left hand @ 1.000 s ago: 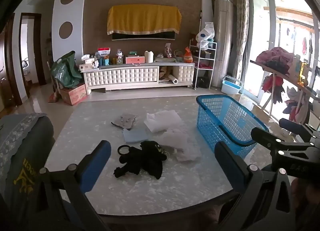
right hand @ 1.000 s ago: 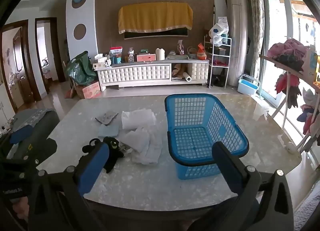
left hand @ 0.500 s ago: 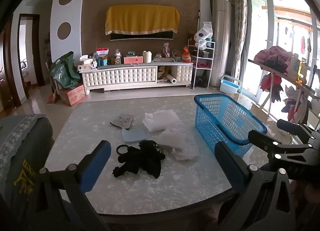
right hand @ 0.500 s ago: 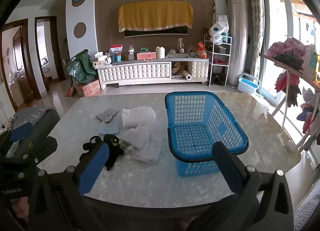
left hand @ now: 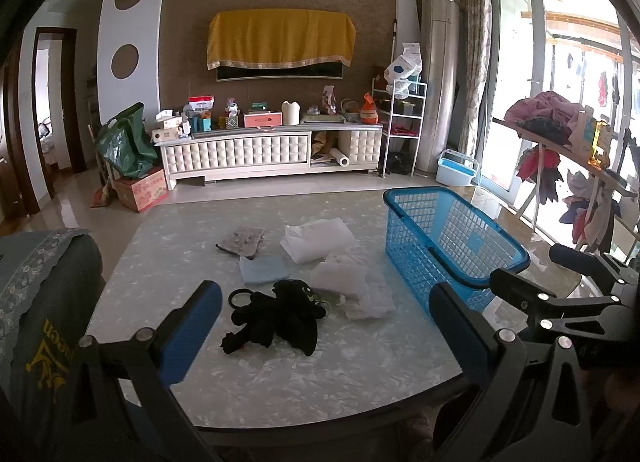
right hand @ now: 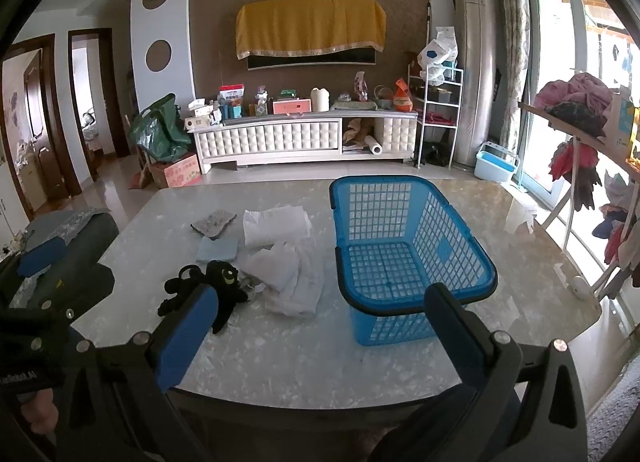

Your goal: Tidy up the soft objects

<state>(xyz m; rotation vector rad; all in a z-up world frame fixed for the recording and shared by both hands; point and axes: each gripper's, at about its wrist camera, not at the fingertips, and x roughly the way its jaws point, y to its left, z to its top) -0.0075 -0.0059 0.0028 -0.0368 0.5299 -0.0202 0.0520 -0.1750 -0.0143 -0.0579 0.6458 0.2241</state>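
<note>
On the marble table (left hand: pixel 280 374) (right hand: pixel 304 358) lie a black plush toy (left hand: pixel 280 318) (right hand: pixel 212 290), a crumpled white cloth (left hand: pixel 352 286) (right hand: pixel 288 274), a folded white cloth (left hand: pixel 318 240) (right hand: pixel 276 223), a light blue cloth (left hand: pixel 262 268) (right hand: pixel 218 250) and a grey patterned cloth (left hand: pixel 240 241) (right hand: pixel 214 221). An empty blue plastic basket (left hand: pixel 448 246) (right hand: pixel 404 254) stands at their right. My left gripper (left hand: pixel 326 326) is open, held above the near table edge before the toy. My right gripper (right hand: pixel 320 322) is open too, in front of the basket, holding nothing.
A chair back with a grey cover (left hand: pixel 44 302) (right hand: pixel 72 246) stands at the table's left. Behind the table are a white TV cabinet (left hand: pixel 264 153) and a shelf rack (left hand: pixel 400 121). A clothes rack (left hand: pixel 568 165) stands at the right by the window.
Both grippers have drifted slightly; the view shifted a little toward the table. The cloths, toy and basket have not moved.
</note>
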